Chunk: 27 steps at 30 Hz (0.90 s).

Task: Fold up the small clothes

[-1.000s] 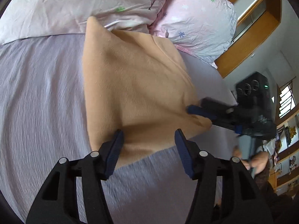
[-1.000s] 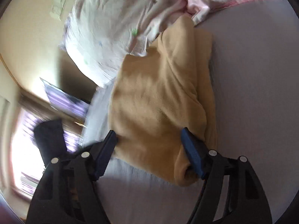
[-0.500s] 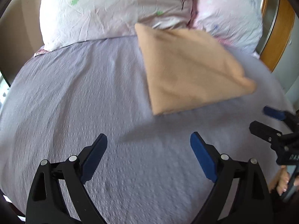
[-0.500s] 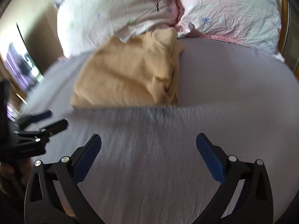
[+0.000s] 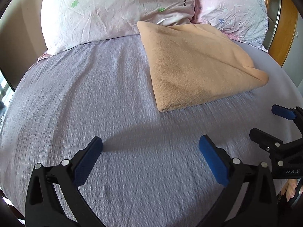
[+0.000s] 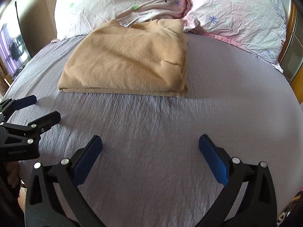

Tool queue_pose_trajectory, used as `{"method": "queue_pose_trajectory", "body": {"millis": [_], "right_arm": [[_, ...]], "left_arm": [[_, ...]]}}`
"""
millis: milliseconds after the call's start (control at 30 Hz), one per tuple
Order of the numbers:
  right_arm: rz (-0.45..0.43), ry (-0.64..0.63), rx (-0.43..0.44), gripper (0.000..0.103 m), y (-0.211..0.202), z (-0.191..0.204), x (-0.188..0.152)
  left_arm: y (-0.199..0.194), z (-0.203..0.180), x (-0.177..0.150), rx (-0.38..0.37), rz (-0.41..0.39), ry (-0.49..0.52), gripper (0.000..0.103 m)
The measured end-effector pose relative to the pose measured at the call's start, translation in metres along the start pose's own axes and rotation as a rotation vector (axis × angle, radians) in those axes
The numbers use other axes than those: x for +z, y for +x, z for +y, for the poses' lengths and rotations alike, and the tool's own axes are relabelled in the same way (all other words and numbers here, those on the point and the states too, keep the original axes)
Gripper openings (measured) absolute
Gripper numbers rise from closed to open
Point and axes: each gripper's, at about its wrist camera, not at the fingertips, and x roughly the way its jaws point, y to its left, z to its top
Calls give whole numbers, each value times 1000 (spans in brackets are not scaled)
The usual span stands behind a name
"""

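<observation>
Tan fleece garment folded flat, left claw and right claw spread, empty

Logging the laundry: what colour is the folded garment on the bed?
The folded garment is plain tan, peachy-beige, with no pattern; clearest in the right wrist view.

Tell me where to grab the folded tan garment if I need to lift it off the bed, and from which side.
Take the folded tan garment by its near edge, the thick fold facing both tools, coming in low along the bedspread. That edge lies unobstructed, while the far edge butts against the pillows. The right tool and left tool are both open and empty.
</observation>
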Motion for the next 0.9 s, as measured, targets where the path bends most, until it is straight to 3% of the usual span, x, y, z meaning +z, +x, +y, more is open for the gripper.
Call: {"method": "queue_pose_trajectory", "body": {"millis": [900], "right_arm": [[-7, 1, -1, 101, 1, -2, -1]], "left_arm": [[-2, -1, 0, 0, -3, 0, 102]]}}
